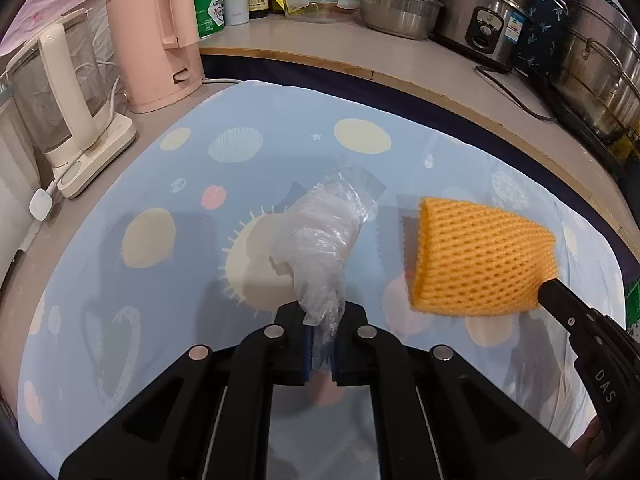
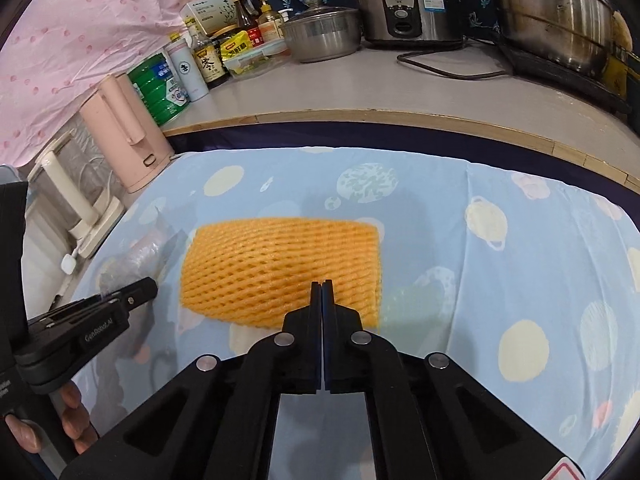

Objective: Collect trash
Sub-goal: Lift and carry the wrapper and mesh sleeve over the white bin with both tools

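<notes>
The left gripper (image 1: 320,344) was closed on one end of a crumpled clear plastic bag (image 1: 320,236), which stretched away ahead of its fingertips over the blue cloth (image 1: 160,168). The right gripper (image 2: 322,292) was pinched fully together on the near edge of an orange foam net (image 2: 280,264), the sleeve spreading ahead of and to the left of its tips. Both pieces looked feather-light. The bag was thin, slick film, likely to slip, so a bunched fold gave the best hold. The net was soft, springy mesh, tubular and flattened; its edge gripped well.
</notes>
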Available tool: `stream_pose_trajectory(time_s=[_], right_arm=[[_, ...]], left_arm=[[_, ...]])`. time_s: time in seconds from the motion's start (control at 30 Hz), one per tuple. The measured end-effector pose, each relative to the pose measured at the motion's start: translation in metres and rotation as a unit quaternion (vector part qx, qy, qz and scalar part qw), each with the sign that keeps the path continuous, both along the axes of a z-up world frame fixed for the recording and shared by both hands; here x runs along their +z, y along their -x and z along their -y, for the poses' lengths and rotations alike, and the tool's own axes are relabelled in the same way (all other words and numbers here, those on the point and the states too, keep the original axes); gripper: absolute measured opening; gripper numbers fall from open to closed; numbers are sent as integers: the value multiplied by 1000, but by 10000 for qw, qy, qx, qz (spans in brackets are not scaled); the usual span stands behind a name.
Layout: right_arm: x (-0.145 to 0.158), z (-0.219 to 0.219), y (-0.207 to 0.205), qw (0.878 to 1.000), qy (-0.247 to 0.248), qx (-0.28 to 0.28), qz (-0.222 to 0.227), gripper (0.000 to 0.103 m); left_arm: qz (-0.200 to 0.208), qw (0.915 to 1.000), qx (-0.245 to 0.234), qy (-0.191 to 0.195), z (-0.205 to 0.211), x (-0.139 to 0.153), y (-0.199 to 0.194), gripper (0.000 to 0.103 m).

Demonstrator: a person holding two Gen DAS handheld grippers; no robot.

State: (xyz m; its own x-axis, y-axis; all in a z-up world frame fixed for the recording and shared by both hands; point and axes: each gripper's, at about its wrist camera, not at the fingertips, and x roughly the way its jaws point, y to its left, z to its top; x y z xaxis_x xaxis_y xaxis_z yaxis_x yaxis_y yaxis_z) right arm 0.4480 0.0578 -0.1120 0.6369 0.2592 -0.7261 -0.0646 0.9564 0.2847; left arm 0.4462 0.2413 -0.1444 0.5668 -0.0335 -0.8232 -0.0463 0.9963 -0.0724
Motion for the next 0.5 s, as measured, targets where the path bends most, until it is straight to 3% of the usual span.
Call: stream_pose_trajectory(time_s=[0.27,0.4,0.5], right_arm=[[10,7,45,9996,-249,89,82,1],[15,7,46,9996,-212,141,77,2],[21,6,38,9998,-135,45,159,19]], left_arm=[[17,9996,-130,250,-2,9,57,5],[43,9992,-102,381,-10,13,77,5],[38,9987,-18,514,-18,16,87,5]])
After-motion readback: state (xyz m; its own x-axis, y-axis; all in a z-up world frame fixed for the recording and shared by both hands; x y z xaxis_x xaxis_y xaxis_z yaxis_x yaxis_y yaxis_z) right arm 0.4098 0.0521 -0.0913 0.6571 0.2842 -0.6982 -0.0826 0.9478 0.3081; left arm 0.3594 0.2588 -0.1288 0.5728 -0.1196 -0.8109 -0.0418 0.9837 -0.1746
